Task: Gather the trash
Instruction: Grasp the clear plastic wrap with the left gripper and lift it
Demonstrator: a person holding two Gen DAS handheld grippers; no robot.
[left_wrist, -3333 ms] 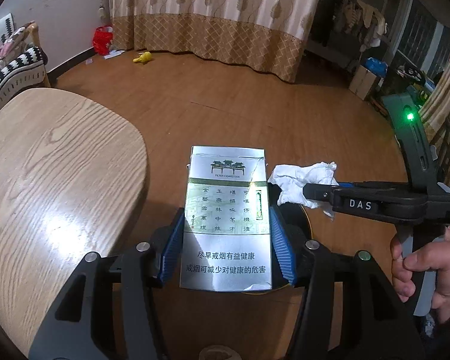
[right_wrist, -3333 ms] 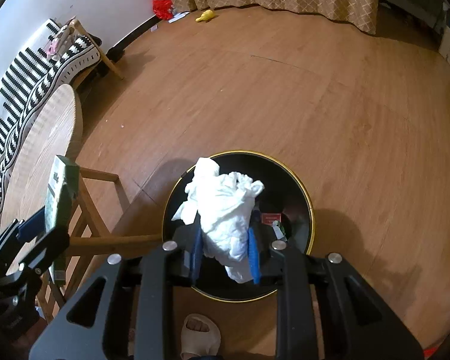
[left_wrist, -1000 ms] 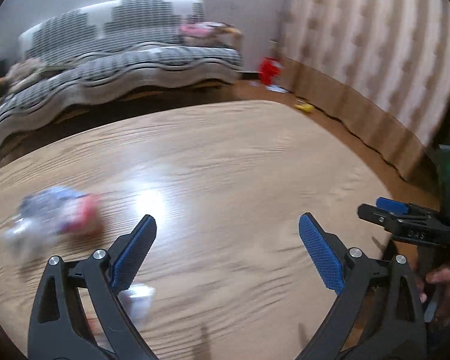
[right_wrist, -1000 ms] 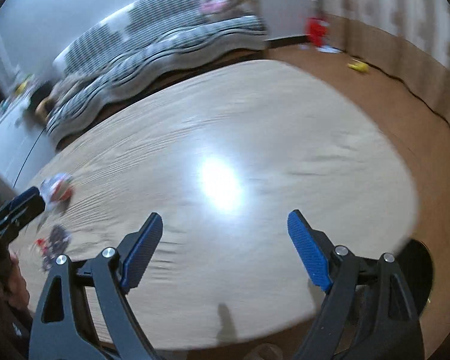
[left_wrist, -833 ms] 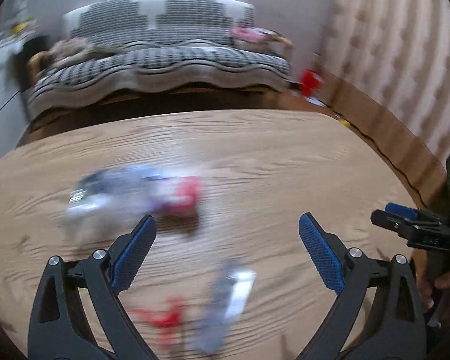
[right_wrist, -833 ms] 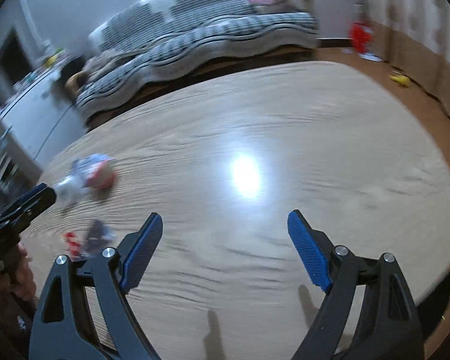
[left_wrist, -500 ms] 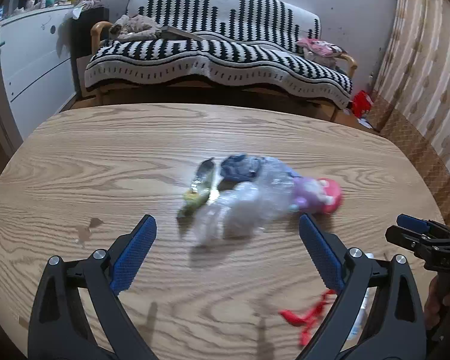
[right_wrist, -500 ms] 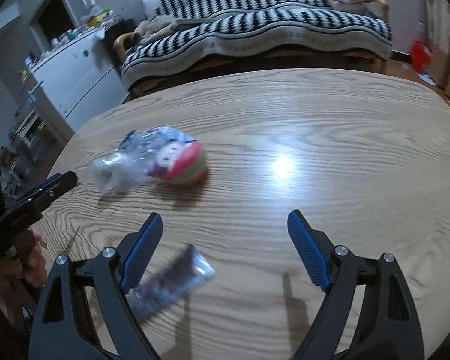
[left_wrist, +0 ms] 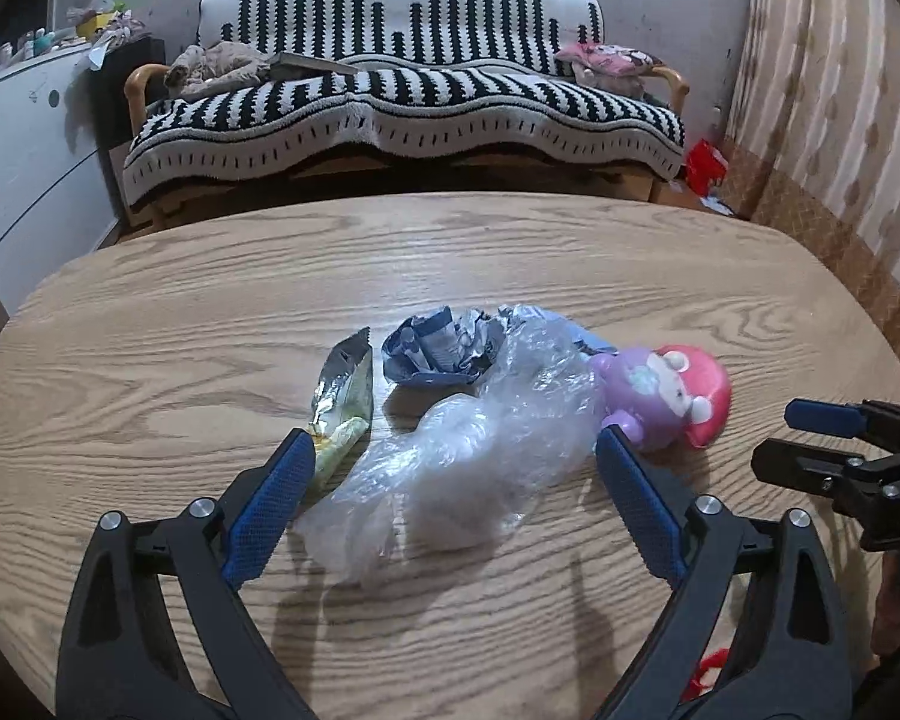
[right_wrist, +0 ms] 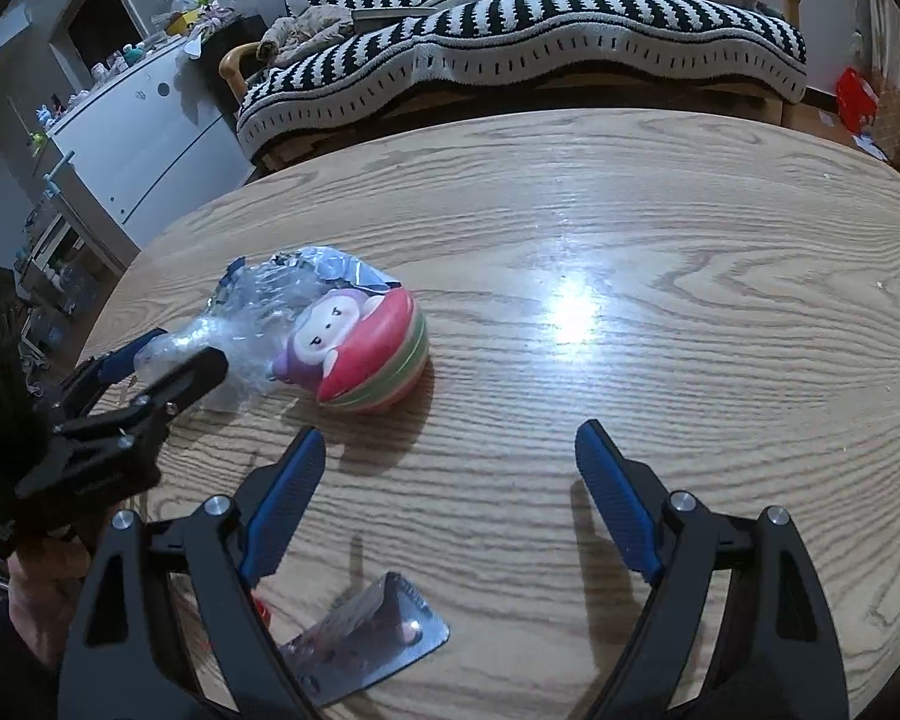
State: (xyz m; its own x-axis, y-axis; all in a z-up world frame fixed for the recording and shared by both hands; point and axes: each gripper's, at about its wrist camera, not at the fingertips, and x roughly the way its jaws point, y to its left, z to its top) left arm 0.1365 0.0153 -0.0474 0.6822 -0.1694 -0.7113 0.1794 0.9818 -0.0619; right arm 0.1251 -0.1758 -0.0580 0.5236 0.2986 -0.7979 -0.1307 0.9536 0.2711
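The left gripper [left_wrist: 450, 480] points steeply downward with its fingers closing; the right gripper [right_wrist: 450, 480] is spread wide.

The right tool [right_wrist: 447, 480] is held wide open over bare tabletop [right_wrist: 660, 252] — nothing between its fingers. A toy [right_wrist: 363, 354] lies beside crumpled plastic [right_wrist: 252, 306]; a foil wrapper [right_wrist: 366, 642] lies nearer.

Table [left_wrist: 150, 324]: pale wood, strong grain, glossy glare patch. Bag [left_wrist: 480, 438]: clear crinkled plastic film. Snack wrapper [left_wrist: 342, 396]: shiny foil. Toy [right_wrist: 360, 354]: smooth glossy plastic. Blister pack [right_wrist: 366, 642]: silvery foil. Sofa cover [left_wrist: 402, 90]: striped knit cloth, matt.
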